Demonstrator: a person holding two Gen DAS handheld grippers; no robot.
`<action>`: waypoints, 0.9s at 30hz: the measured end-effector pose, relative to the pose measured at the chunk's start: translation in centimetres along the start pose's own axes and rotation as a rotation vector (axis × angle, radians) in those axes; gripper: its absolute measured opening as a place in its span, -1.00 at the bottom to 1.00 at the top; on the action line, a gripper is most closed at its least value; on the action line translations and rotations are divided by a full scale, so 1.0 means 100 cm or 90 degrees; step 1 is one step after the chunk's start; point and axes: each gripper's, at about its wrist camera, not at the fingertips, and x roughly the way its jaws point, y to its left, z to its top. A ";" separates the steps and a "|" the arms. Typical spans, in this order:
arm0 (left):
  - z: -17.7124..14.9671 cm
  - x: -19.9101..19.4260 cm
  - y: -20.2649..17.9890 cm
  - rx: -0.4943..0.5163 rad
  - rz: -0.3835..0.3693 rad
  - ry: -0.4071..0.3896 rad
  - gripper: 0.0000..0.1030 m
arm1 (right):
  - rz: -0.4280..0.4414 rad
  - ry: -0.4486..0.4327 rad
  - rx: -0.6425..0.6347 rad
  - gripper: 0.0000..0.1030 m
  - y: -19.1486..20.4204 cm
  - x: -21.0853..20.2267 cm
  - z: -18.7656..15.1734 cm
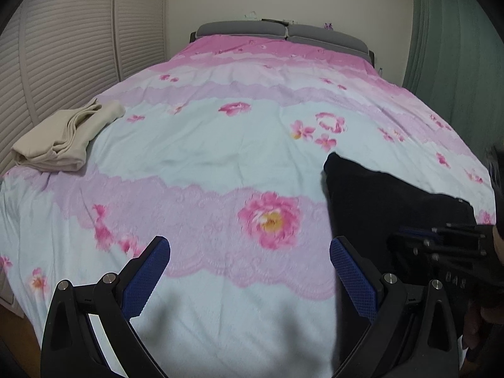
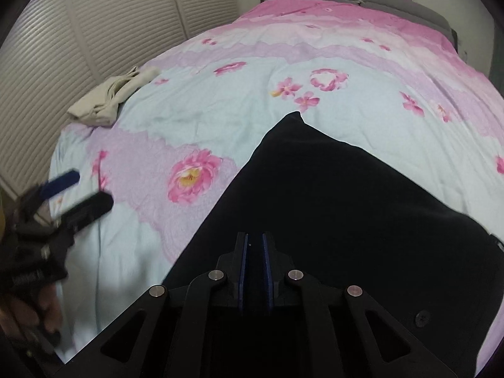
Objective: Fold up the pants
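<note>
My left gripper (image 1: 249, 271) hovers with fingers spread just left of the black pants (image 2: 330, 204) on the bed (image 1: 220, 145), while my right gripper (image 2: 254, 252) pinches their fabric.

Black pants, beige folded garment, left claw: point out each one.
black pants (image 2: 330, 195), right wrist view, middle of the dark fabric.
beige folded garment (image 1: 60, 138), left wrist view, top of the fold.
left claw (image 1: 249, 278), left wrist view, midway between the open fingertips.
</note>
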 end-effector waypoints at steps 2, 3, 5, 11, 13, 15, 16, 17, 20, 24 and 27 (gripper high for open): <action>-0.003 0.000 0.001 -0.006 -0.008 0.006 1.00 | -0.007 -0.012 0.032 -0.81 -0.007 -0.009 -0.003; -0.005 0.000 0.002 -0.014 -0.020 0.011 1.00 | -0.014 -0.025 0.068 -0.72 -0.016 -0.018 -0.008; -0.009 0.000 0.001 -0.040 -0.052 0.022 1.00 | -0.029 -0.058 0.137 -0.36 -0.028 -0.036 -0.024; -0.026 -0.009 -0.025 -0.069 -0.094 -0.001 1.00 | -0.160 -0.195 0.384 0.05 -0.058 -0.113 -0.113; -0.032 -0.009 -0.042 -0.057 -0.107 0.000 1.00 | -0.183 -0.251 0.490 0.21 -0.070 -0.138 -0.148; -0.037 -0.009 -0.054 -0.046 -0.118 0.008 1.00 | -0.211 -0.310 0.584 0.28 -0.078 -0.154 -0.175; -0.040 -0.008 -0.060 -0.044 -0.131 0.016 1.00 | -0.217 -0.333 0.624 0.39 -0.081 -0.159 -0.185; -0.043 -0.007 -0.063 -0.050 -0.146 0.021 1.00 | -0.215 -0.349 0.654 0.43 -0.083 -0.162 -0.193; -0.052 -0.005 -0.068 -0.060 -0.159 0.036 1.00 | -0.197 -0.355 0.686 0.43 -0.088 -0.161 -0.204; -0.057 0.002 -0.066 -0.076 -0.155 0.059 1.00 | -0.146 -0.336 0.755 0.43 -0.094 -0.145 -0.223; -0.059 0.007 -0.064 -0.090 -0.158 0.068 1.00 | -0.091 -0.295 0.798 0.43 -0.101 -0.125 -0.234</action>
